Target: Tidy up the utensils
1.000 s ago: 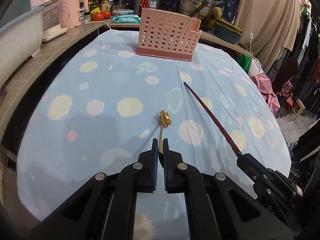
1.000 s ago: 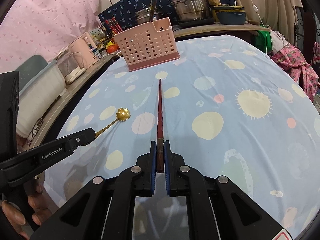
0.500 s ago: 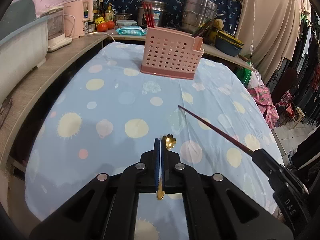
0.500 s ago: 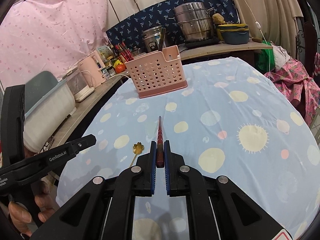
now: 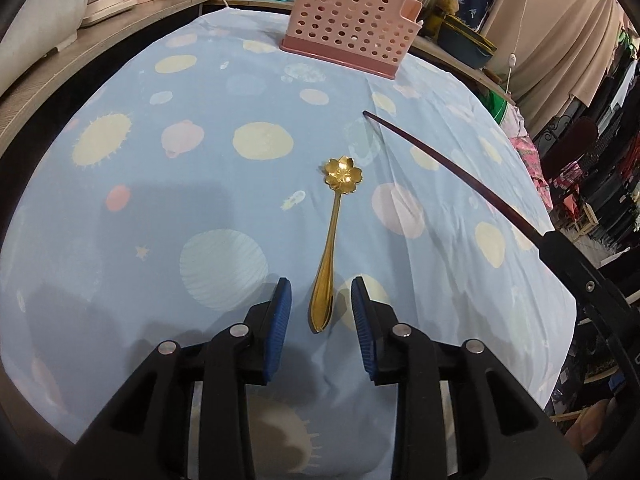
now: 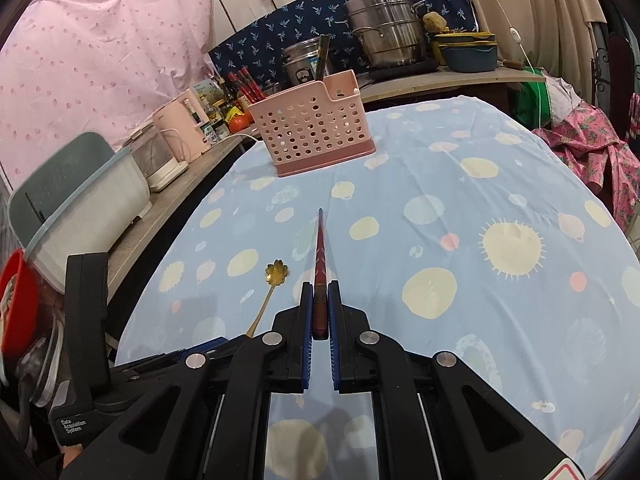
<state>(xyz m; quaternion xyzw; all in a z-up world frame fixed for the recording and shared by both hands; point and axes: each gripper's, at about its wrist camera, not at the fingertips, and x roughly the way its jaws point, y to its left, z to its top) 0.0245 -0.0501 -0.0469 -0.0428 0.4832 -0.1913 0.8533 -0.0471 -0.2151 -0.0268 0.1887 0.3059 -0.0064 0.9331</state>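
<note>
Pink and perforated, the utensil basket (image 5: 347,23) waits at the counter's far end. Nearer than it, the right gripper (image 6: 319,312) pinches a dark red chopstick (image 6: 320,248). The left gripper (image 5: 320,308), clamped on the gold spoon (image 5: 334,236) half a second ago, now stands spread, so the spoon lies loose on the cloth well short of the basket and needs regrasping.

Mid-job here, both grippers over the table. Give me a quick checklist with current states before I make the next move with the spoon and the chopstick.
1. Right gripper shut on the dark red chopstick: ok.
2. Left gripper gripping the gold flower spoon: not ok; jaws are open, the handle end lies between the blue pads on the blue tablecloth.
3. Spoon handle centred between the pads: ok.
4. Pink utensil basket upright at the table's far end: ok.
5. Chopstick tip apart from the spoon: ok.
6. Free room inside the basket: cannot tell.
</note>
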